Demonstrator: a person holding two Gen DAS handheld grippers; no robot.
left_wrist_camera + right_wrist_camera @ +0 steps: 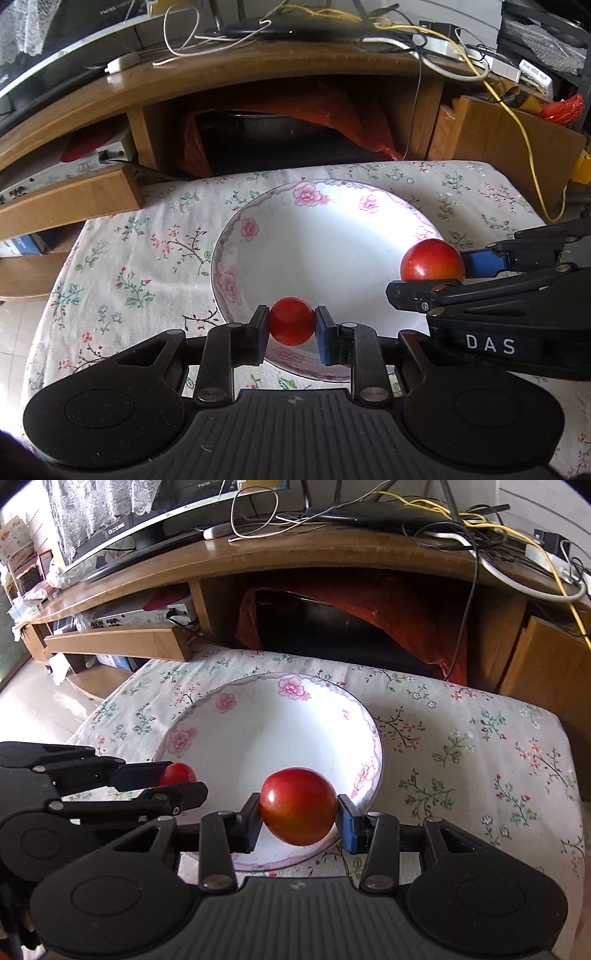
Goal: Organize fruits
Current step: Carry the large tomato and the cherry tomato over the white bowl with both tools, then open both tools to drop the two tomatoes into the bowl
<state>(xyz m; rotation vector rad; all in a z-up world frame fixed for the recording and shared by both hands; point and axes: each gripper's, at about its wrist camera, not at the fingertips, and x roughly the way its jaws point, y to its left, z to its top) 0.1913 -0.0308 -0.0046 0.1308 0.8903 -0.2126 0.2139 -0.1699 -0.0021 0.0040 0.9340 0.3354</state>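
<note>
Left wrist view, left gripper (291,326): clenched on the small red fruit (291,321), 1 pad on each side at its widest part, held over the near rim of the plate (258,258).
Left wrist view, right gripper (434,275): reaches in from the right, grasping the larger red fruit (432,260) above the plate's right edge.
Left wrist view, surface: a floral tablecloth (147,251) covers the table; the plate's white well holds nothing yet.
Right wrist view, right gripper (299,814): closed around the larger red fruit (297,805) at its equator, above the near part of the plate (221,709).
Right wrist view, left gripper (181,779): at the left, the small red fruit (178,773) pinched between its fingers.
Handling: both fruits look smooth, glossy and round, so probably light, a little slippery and easy to bruise; a gentle hold across the widest part suits them, as both have now.
Release: a round fruit may roll on the glazed plate, so a low let-go near the centre seems wise.
Room: a wooden TV stand (258,557) behind the table carries tangled cables (424,513); an orange cloth (406,616) hangs in its open shelf.
</note>
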